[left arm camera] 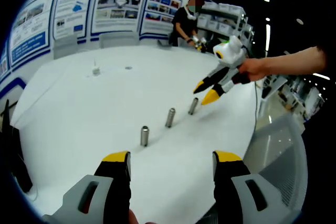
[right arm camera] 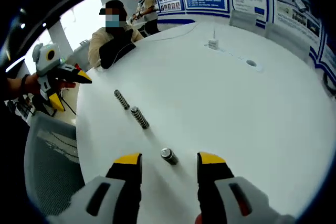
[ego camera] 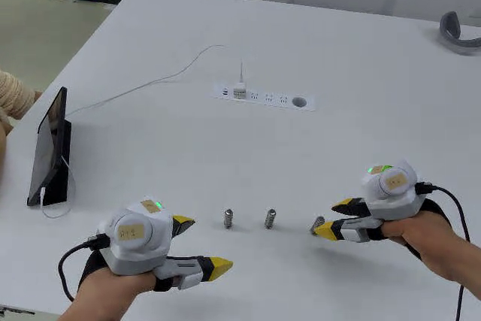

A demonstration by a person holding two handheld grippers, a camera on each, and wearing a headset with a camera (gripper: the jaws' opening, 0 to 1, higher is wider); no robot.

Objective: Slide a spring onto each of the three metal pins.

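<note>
At the lower left of the head view, my left tongs (ego camera: pixel 201 244) hang low over the table (ego camera: pixel 361 95). Their jaws are wide and there is nothing between them. I judge they are parked there on purpose, clear of the work but aimed along the row, ready to steady a pin if one tips.

To their right, at lower middle, 3 pins stand in a line. The left pin (ego camera: pixel 228 218) and the middle pin (ego camera: pixel 270 218) each wear a spring (right arm camera: pixel 139 117), with the coils plain in the right gripper view. I count 2 of 3 as done.

The right pin (ego camera: pixel 317 224) shows a bare metal cap from above, and I cannot tell whether a spring sits lower on it.

My right tongs (ego camera: pixel 333 218), at the lower right, point straight at that pin with the tips just beside it. The jaws are partly apart and grip nothing I can see. I judge they are lined up this way because the last pin is the one left to tend.
</note>
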